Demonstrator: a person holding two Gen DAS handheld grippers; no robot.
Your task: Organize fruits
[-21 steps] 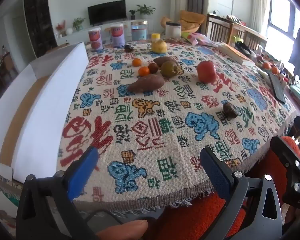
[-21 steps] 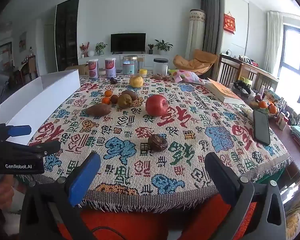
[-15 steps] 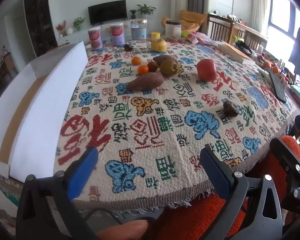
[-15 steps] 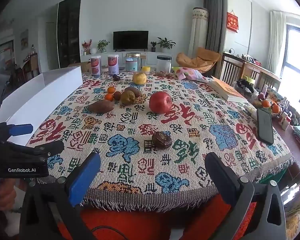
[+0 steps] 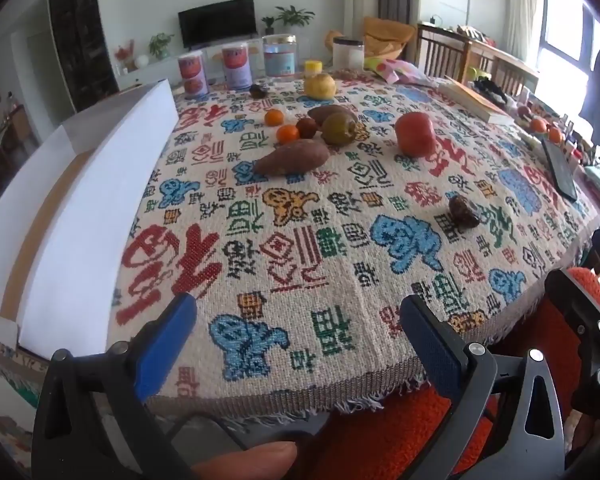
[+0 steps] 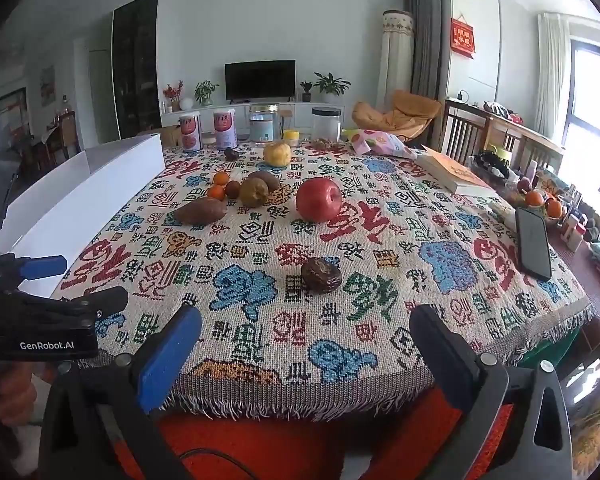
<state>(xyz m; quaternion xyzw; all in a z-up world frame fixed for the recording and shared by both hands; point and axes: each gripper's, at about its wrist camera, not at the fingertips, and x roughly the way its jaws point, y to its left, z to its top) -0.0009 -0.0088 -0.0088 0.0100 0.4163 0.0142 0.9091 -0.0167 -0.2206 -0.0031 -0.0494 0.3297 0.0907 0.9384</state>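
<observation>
Both grippers hover at the near table edge, empty. Left gripper (image 5: 296, 328): jaws spread wide. Right gripper (image 6: 306, 340): jaws likewise wide apart, nothing between them.

Fruit lies scattered on the patterned tablecloth (image 6: 380, 320). Nearest: 1 dark wrinkled fruit (image 6: 321, 275), alone, mid-cloth. Farther back: red apple (image 6: 319, 199), sweet potato (image 6: 201, 211), 2 small oranges (image 6: 217, 192), yellow fruit (image 6: 277, 154). White box (image 6: 112, 176) stands along the left side, probably the destination.

Judgement: task not yet begun. Right gripper is best placed for the dark fruit. Approach low, straddle it squarely, close gently as the skin looks soft. Avoid snagging the woven cloth.
</observation>
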